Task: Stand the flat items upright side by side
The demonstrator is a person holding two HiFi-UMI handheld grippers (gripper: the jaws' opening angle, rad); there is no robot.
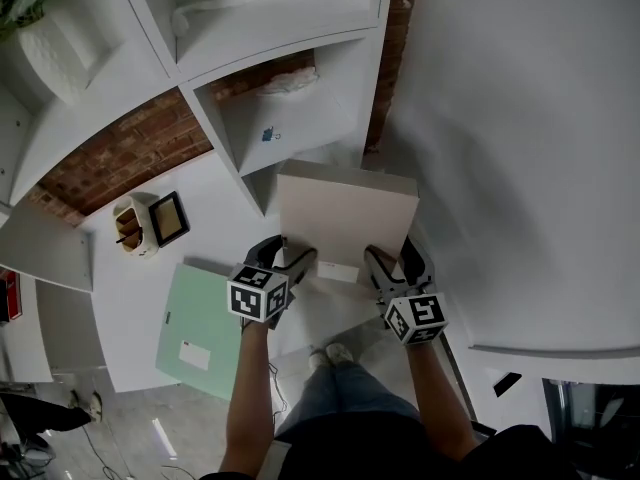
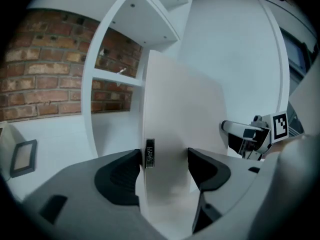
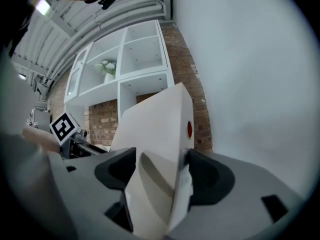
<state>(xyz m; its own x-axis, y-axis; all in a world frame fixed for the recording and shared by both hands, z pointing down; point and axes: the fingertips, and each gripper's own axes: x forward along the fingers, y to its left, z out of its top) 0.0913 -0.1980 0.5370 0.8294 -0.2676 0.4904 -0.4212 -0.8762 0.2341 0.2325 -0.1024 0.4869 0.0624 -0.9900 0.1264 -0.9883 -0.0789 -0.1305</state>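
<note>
A beige flat box [image 1: 345, 213] is held off the white table [image 1: 125, 298], tilted with its far edge raised toward the shelf unit. My left gripper [image 1: 290, 258] is shut on its near left edge, pads on both faces beside a small dark label [image 2: 149, 153]. On the near right edge my right gripper [image 1: 392, 258] is shut as well. The box [image 3: 155, 129] fills that gripper's view, and a red dot [image 3: 189, 129] shows on its narrow side. A pale green flat item [image 1: 205, 333] with a white label lies flat on the table, left of my left gripper.
A white shelf unit [image 1: 280, 118] stands on the table straight behind the box, against a brick wall [image 1: 130, 153]. A small dark picture frame [image 1: 168, 218] and a white holder [image 1: 130, 230] sit at the left. A white wall [image 1: 520, 148] closes the right side.
</note>
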